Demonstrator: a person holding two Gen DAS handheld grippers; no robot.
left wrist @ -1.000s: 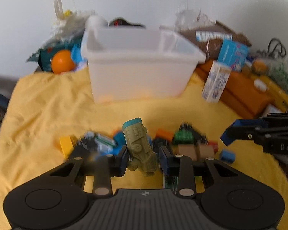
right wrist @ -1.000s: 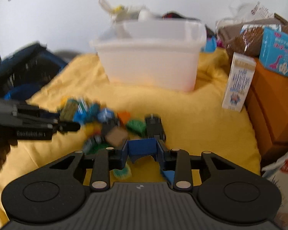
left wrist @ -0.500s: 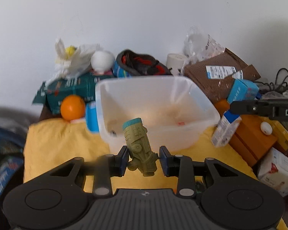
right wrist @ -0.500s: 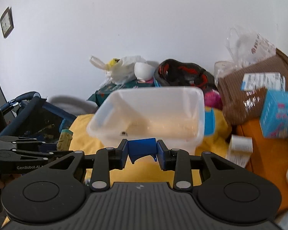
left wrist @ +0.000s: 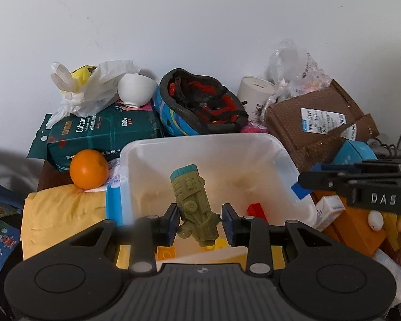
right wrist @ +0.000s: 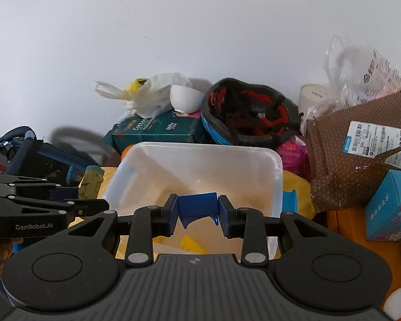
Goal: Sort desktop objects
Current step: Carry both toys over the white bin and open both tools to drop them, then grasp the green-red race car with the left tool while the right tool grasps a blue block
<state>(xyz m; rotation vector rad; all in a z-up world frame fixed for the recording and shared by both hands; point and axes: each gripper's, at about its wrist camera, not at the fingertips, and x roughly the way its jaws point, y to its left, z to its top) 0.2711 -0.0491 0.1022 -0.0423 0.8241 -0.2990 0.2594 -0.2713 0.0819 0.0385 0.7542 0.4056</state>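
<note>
Backdrop: white wall behind a cluttered desk; a yellow cloth (left wrist: pixel 64 214) covers the surface, with a helmet (left wrist: pixel 200 107), an orange (left wrist: pixel 88 169) and a brown parcel (left wrist: pixel 315 125) crowded at the back.
Bin: my white plastic bin (left wrist: pixel 200 147) sits on the cloth, open-topped; a red block (left wrist: pixel 256 210) and yellow pieces (right wrist: pixel 191 243) lie on its floor.
Left jaws: my left gripper (left wrist: pixel 200 220) pinches the green toy figure (left wrist: pixel 193 203) low on its body, its teal-capped end tilting up over the bin's opening.
Right jaws: my right gripper (right wrist: pixel 197 215) clamps a blue block (right wrist: pixel 197 204) across its sides, over the bin's near part.
Step, as I judge it: both pieces are carried and ready to drop.
Risk one: my grip on the figure is low and off-centre; it could pivot and land on the rim or outside.
Risk two: my two grippers hang close together, so releasing at once could knock one against the other.
Risk three: bumping the light bin could slide it on the cloth.
</note>
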